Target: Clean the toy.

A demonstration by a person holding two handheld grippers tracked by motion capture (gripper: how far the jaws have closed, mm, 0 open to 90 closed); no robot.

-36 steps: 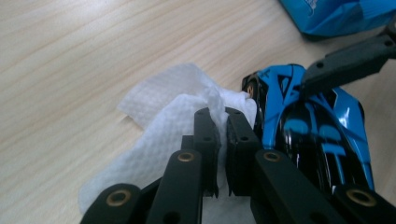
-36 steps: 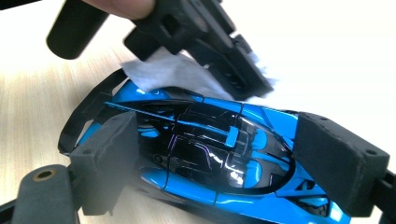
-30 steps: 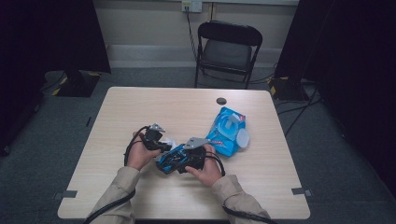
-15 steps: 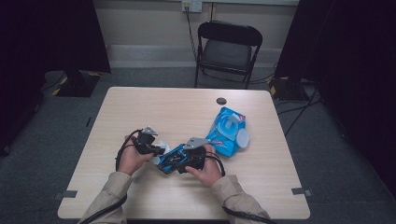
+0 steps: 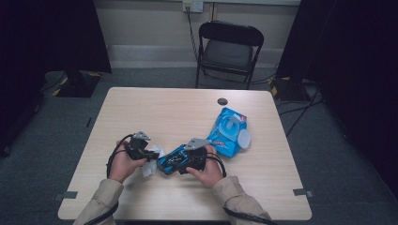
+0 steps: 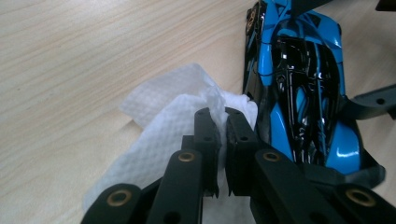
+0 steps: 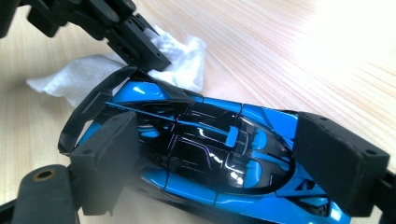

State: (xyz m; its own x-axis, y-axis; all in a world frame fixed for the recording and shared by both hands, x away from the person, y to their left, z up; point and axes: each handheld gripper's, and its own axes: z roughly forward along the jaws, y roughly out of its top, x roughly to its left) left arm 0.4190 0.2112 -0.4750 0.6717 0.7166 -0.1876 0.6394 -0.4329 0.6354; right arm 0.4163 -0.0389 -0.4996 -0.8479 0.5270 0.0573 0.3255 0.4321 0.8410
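The right gripper (image 7: 224, 154) clasped the blue toy car (image 7: 210, 158) across its width, just above the tabletop (image 5: 187, 112). The left gripper (image 6: 223, 116), pinching a white wipe (image 6: 159, 135), sat beside the car's flank, parallel to its long axis.

Black folding chair (image 5: 229, 51), grey carpet (image 5: 155, 77)

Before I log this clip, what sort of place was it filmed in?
Probably a lab or studio room set up for recording, not a home. A bare wooden table stands on grey carpet, a folding chair sits against the wall, and black curtains hang at both sides with cables trailing over the floor.
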